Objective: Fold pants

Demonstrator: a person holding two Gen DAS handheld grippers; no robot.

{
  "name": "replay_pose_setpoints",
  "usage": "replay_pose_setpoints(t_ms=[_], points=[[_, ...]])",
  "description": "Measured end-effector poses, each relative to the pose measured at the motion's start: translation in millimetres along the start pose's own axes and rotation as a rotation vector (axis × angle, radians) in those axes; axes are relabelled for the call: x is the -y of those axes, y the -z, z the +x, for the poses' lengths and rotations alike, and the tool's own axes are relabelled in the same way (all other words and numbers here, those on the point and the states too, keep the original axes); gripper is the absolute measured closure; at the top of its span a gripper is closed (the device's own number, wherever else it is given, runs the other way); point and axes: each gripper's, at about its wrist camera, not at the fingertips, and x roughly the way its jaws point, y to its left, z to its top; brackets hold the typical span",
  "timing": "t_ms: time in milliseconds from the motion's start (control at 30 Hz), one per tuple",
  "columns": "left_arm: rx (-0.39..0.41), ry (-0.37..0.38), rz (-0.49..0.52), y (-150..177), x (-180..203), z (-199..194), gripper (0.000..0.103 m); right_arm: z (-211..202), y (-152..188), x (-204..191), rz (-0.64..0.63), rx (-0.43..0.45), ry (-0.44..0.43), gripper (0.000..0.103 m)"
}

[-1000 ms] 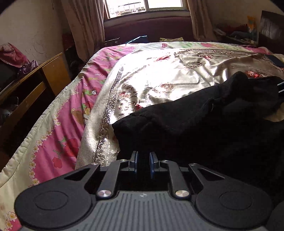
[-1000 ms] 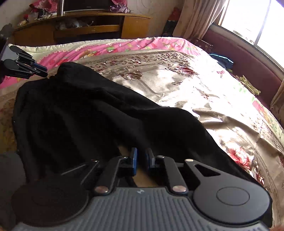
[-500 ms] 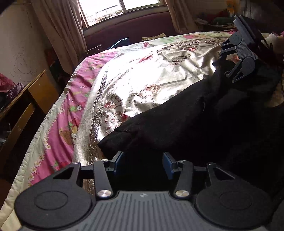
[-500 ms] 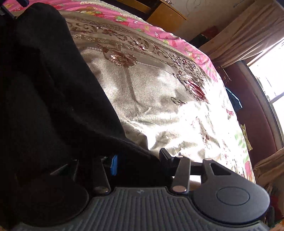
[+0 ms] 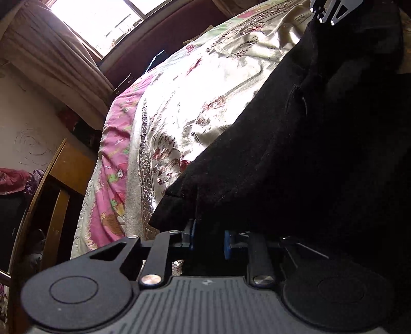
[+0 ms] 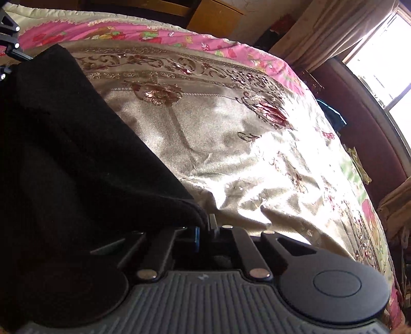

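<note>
Black pants (image 5: 295, 159) lie on a shiny beige bedspread (image 5: 195, 97) and fill the right of the left wrist view and the left of the right wrist view (image 6: 77, 159). My left gripper (image 5: 208, 237) sits at the pants' near edge, its blue pads a small gap apart with black cloth draped over and between them. My right gripper (image 6: 204, 231) has its pads almost together, pinching the pants' near edge. The right gripper shows far off in the left wrist view (image 5: 331, 10); the left one shows at the left edge of the right wrist view (image 6: 9, 38).
A pink floral quilt (image 5: 115, 164) borders the bedspread. A wooden cabinet (image 5: 61, 179) stands beside the bed. A window with curtains (image 5: 64, 56) and a dark red headboard (image 6: 364, 123) lie at the far end.
Both grippers opened half a second ago, dropped low to the pants' edge and have closed in on the cloth. Both cameras now sit lower and tilted.
</note>
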Motion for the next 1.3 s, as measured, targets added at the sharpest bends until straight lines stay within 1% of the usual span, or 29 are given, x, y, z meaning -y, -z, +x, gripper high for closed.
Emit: replay_pose_setpoints(t_ms=[133,233,333,367,400,467,500,567,600,667,733,833,900,967,1033,1100,1133,1167,1200,1233,1267,1300], points=[[0.078,-0.053,-0.117,-2.1,-32.3,-31.7,0.072,-45.5,1.0,-3.6,0.043,0.015,-0.029,0.100],[0.117,-0.080,-0.147,4.5,-50.5,-60.1,0.072,-99.4,1.7,-15.9,0.099,0.027,-0.079,0.100],[0.141,-0.074,-0.169,23.8,-56.2,-84.1,0.072,-151.0,7.1,-47.9,0.125,0.032,-0.154,0.099],[0.136,-0.074,-0.175,35.0,-54.6,-87.9,0.072,-162.0,10.1,-63.8,0.124,0.024,-0.188,0.099],[0.113,-0.074,-0.187,46.1,-52.0,-86.9,0.072,-168.9,13.2,-82.7,0.128,0.016,-0.234,0.099],[0.064,-0.081,-0.207,67.8,-44.6,-80.4,0.072,-167.3,18.5,-117.6,0.157,-0.022,-0.341,0.099],[0.032,-0.084,-0.223,81.3,-38.5,-74.6,0.072,-162.0,21.3,-136.3,0.154,-0.043,-0.379,0.100],[-0.006,-0.063,-0.250,100.2,-30.9,-69.1,0.072,-147.8,27.6,-162.6,0.158,-0.080,-0.409,0.099],[-0.018,-0.054,-0.258,108.3,-26.7,-69.9,0.072,-140.9,30.0,-169.4,0.169,-0.104,-0.417,0.099],[-0.021,-0.057,-0.268,120.0,-20.3,-77.5,0.072,-131.3,33.4,-174.0,0.188,-0.134,-0.415,0.099],[-0.009,-0.060,-0.306,126.1,-22.2,-84.7,0.073,-129.7,31.6,-173.6,0.205,-0.152,-0.416,0.099],[0.031,-0.073,-0.348,125.9,-30.9,-93.2,0.074,-141.9,23.2,-168.8,0.184,-0.137,-0.393,0.099],[0.053,-0.075,-0.351,128.2,-34.1,-98.5,0.074,-151.2,22.9,-167.6,0.182,-0.134,-0.381,0.099],[0.057,-0.074,-0.347,131.9,-33.6,-100.7,0.074,-153.7,24.4,-168.6,0.185,-0.148,-0.382,0.098],[0.053,-0.038,-0.376,137.7,-34.5,-102.1,0.074,-149.8,30.0,-176.3,0.166,-0.169,-0.382,0.098],[0.062,0.015,-0.438,139.6,-39.3,-101.2,0.072,-141.0,34.2,-183.8,0.147,-0.193,-0.373,0.098],[0.074,0.026,-0.462,138.9,-42.4,-99.8,0.067,-136.9,35.7,-186.4,0.135,-0.200,-0.374,0.098],[0.080,0.039,-0.477,137.6,-45.7,-97.2,0.058,-133.3,36.4,-188.5,0.120,-0.209,-0.368,0.098],[0.083,0.050,-0.484,136.6,-48.7,-94.2,0.054,-131.6,36.0,-187.9,0.112,-0.216,-0.363,0.098],[0.083,0.065,-0.492,136.4,-52.5,-90.2,0.046,-131.0,35.6,-187.0,0.106,-0.219,-0.363,0.098],[0.080,0.083,-0.502,136.5,-55.9,-86.1,0.042,-131.8,34.7,-186.5,0.097,-0.219,-0.360,0.098],[0.075,0.114,-0.518,137.5,-60.1,-81.7,0.041,-132.7,34.2,-185.5,0.091,-0.217,-0.352,0.098]])
